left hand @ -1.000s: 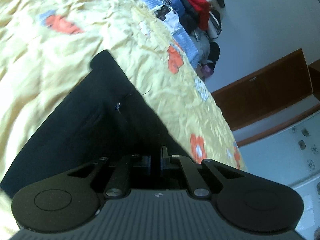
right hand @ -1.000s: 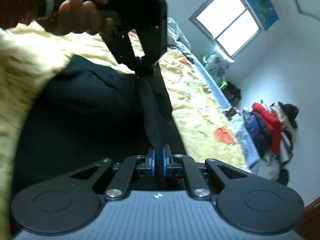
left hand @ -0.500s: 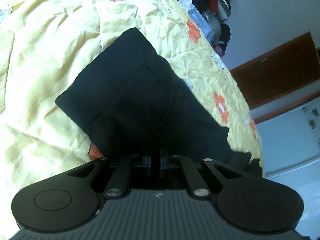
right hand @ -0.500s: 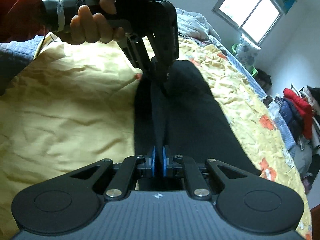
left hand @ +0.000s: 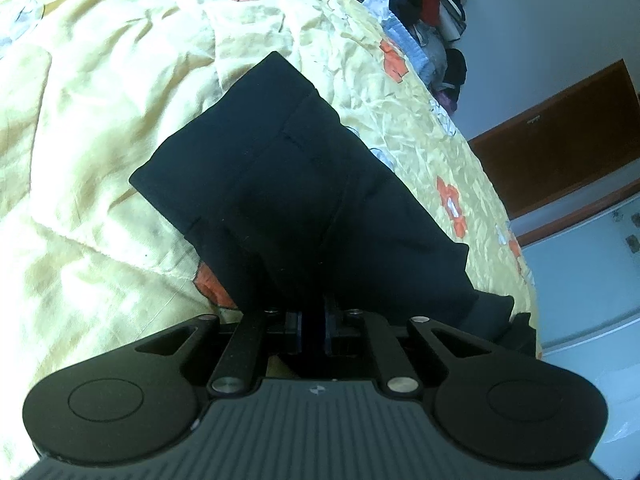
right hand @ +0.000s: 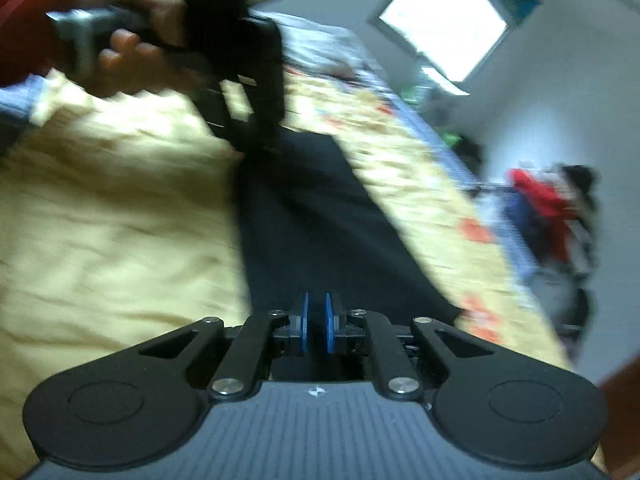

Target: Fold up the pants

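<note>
Black pants [left hand: 300,184] lie folded on the yellow quilt, a long dark strip [right hand: 312,220] in the right wrist view. My left gripper [left hand: 314,320] is at the near edge of the fold; its jaws are opening, a narrow gap shows between the blue pads, and dark cloth still lies between them. The right wrist view shows that left gripper [right hand: 256,140] held by a hand [right hand: 132,40] at the strip's far end. My right gripper [right hand: 315,320] is shut on the pants' near end, with dark cloth between its blue pads. This view is blurred.
The flowered yellow quilt [left hand: 100,140] spreads wide on both sides of the pants. A pile of clothes [left hand: 420,0] sits past the bed's far edge, near a brown wooden door [left hand: 560,132]. A bright window [right hand: 444,20] is on the far wall.
Both grippers came down and across the bed, laying the lifted pants flat into a fold. The left pads have parted slightly. The right view has turned blurry.
</note>
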The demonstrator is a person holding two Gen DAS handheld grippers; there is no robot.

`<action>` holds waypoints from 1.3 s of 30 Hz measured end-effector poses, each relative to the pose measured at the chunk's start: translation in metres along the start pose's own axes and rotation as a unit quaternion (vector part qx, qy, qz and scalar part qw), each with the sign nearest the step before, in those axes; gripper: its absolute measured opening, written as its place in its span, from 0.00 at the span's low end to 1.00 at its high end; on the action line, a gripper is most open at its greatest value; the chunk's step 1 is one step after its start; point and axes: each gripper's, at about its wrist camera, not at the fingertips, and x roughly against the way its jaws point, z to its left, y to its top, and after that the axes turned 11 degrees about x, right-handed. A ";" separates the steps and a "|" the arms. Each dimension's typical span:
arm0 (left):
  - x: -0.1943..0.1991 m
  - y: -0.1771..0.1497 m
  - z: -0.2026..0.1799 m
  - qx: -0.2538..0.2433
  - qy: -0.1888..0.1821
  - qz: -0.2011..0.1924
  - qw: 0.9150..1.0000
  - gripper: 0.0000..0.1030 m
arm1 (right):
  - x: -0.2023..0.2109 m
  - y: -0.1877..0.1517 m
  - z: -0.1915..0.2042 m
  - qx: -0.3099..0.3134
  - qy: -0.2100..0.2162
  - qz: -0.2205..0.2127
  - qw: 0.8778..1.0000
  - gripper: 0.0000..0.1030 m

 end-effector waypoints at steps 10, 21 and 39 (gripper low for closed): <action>0.030 -0.021 -0.017 -0.056 0.031 -0.031 0.997 0.47 | -0.015 -0.035 -0.011 0.027 -0.038 0.089 0.995 0.10; 0.019 -0.100 -0.100 -0.350 0.043 -0.075 0.933 0.67 | 0.023 -0.075 -0.033 -0.182 -0.080 0.083 0.977 0.67; -0.084 -0.185 -0.158 -0.558 -0.024 0.024 0.829 0.45 | 0.082 -0.194 -0.061 -0.511 -0.145 0.098 0.842 0.88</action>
